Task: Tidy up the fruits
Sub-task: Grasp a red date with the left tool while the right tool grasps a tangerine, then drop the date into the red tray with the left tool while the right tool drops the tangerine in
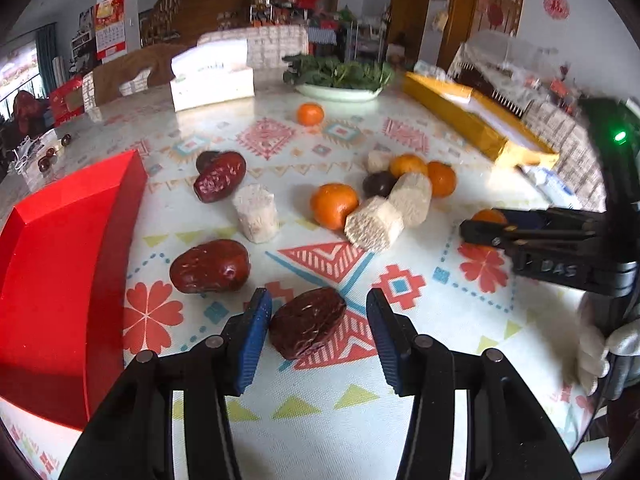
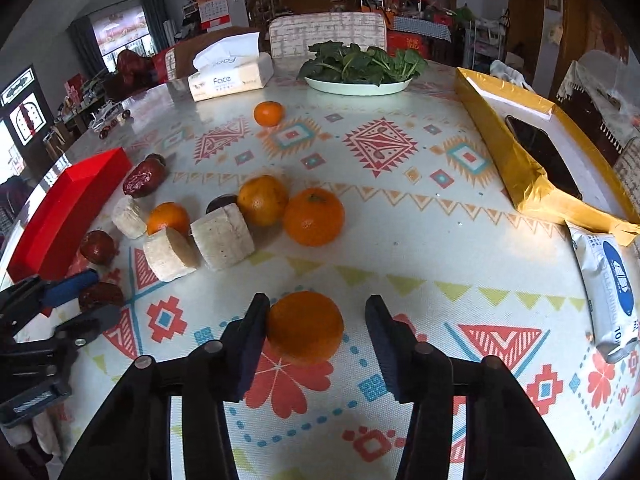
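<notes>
Left gripper [image 1: 316, 332] low over the patterned tablecloth [image 1: 400, 380], jaws around a dark red date [image 1: 306, 322]. Left pad against the date's side, right pad clear of it with a gap; not clamped. Date's long axis slanting from near-left up to far-right, lying flat on the cloth.

Second date [image 1: 210, 266] just beyond to the left, long axis roughly crosswise. Third date [image 1: 220, 176] farther back, tilted, with a dark round fruit [image 1: 206, 158] touching behind it. Red box [image 1: 60, 280] along the left, close to the dates. Pale cut cylinder [image 1: 256, 212] upright between the dates and the oranges.

Right gripper [image 2: 312, 332] around an orange [image 2: 305, 326]; left pad touching the peel, right pad apart from it. Not gripped. Round fruit, no axis to tell.

Beyond it a cluster: two pale cylinders [image 2: 196, 244] lying on their sides, touching each other, three oranges [image 2: 314, 216] and a dark fruit [image 2: 220, 202] packed round them. Lone orange [image 2: 269, 113] farther back, well apart. Nothing between either gripper and its fruit.

Gold box [image 2: 516, 172] along the right, a dark phone [image 2: 544, 152] inside. Wipes packet [image 2: 608, 280] near it, blue label, print too blurred to read beyond part of "CLEANING". Tissue box [image 2: 230, 80] at the far edge, marked "Face". Plate of greens [image 2: 360, 80] beside it.
</notes>
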{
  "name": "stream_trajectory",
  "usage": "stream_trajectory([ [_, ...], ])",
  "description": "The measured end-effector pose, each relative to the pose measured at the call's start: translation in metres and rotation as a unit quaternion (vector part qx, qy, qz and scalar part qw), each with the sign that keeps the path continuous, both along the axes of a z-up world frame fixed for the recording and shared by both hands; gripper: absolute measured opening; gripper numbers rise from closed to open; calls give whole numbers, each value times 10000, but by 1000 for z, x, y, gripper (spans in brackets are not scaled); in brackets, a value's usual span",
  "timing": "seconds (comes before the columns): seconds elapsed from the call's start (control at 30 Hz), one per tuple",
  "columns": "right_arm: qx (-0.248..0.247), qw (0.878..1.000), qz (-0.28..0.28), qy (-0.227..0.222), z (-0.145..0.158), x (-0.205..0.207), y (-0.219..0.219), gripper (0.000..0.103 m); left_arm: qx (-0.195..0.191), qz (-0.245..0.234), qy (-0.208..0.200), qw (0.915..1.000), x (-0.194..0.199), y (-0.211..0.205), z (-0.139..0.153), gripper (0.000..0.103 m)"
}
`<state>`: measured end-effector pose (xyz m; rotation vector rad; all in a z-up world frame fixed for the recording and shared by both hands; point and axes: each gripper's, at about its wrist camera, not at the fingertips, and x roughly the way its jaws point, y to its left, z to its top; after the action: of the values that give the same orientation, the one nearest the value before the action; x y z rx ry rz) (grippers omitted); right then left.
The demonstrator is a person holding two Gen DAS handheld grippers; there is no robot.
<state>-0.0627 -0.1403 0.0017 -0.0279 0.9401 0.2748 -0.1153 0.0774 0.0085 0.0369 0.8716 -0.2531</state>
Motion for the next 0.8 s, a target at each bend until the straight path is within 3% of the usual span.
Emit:
stream_trajectory([
  [0.07, 43, 10000, 42, 3, 0, -2, 2, 40, 63, -32, 86, 9999, 1, -3, -2, 35],
  [0.17, -138, 9999, 47, -54, 1, -6, 9, 39, 75, 26, 55, 10000, 0, -2, -1, 27],
  [0.5, -343, 9988, 203, -267, 15, -25, 32, 39, -667, 437, -330, 9963, -24, 40, 23, 26],
  [0.67, -157, 9977, 483, -439, 32, -37, 55, 39, -880, 762, -608, 9913, -38, 70, 40, 26],
  [0.8, 274, 9941, 954, -436, 46, -43, 89, 39, -998, 1202, -798, 9845, -48, 106, 48, 26],
])
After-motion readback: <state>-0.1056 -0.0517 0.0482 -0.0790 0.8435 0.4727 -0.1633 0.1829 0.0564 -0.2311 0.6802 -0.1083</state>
